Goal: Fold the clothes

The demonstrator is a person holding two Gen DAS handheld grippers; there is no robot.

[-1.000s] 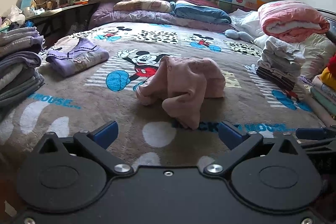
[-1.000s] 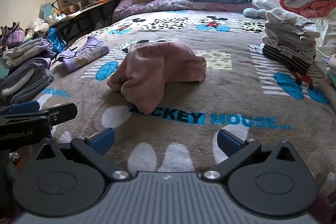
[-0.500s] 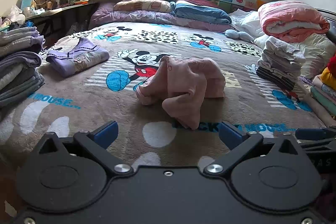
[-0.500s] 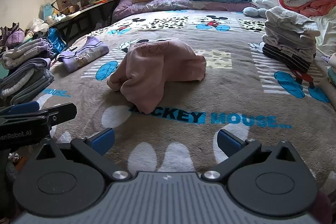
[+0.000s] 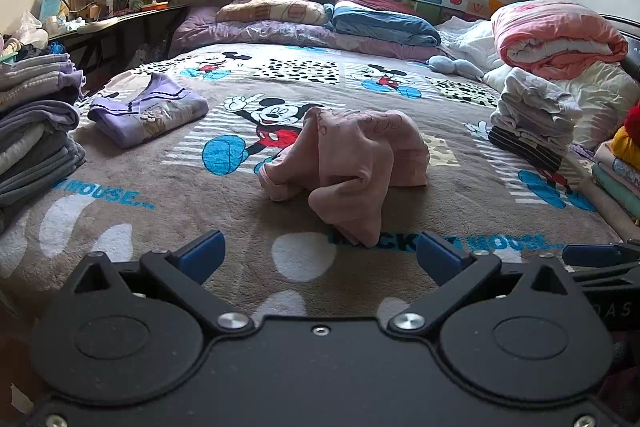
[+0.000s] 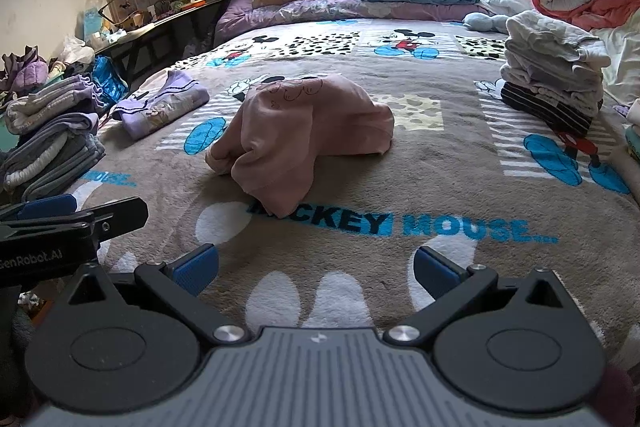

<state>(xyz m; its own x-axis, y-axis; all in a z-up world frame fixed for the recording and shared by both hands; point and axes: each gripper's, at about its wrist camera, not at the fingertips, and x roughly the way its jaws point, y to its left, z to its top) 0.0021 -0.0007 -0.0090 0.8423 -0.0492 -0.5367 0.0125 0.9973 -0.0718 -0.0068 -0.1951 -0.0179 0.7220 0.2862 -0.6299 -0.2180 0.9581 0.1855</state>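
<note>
1. Both sets of jaws stand wide apart and hold nothing. The left gripper and the right gripper hover side by side over the near edge of the bed, blue pads facing inward.
2. Ahead of them, near the middle of the bed, lies a pink garment in a crumpled heap, resting on a brown cartoon-mouse blanket. Neither gripper touches it. One loose end droops toward the grippers; whether that end is a sleeve or a hem is hard to tell from the bunching.
3. Finished work sits around the edges: a folded purple top lies to the left, well apart from the heap, a stack of grey folded clothes sits at the far left, and a stack of pale folded clothes stands on the right.
4. Pillows and rolled quilts are piled at the head of the bed under a bright window.
5. The step in hand looks like reaching for the pink garment to open it out flat before any fold is made.
6. To do this well, each gripper should probably pinch a separate outer edge, not the thick middle, taking one layer only.
7. Lifting and drawing the two edges apart should let the cloth hang and shake free of its twists.
8. Laying it down on the open stretch of blanket nearest the grippers would keep it clear of the finished piles.
</note>
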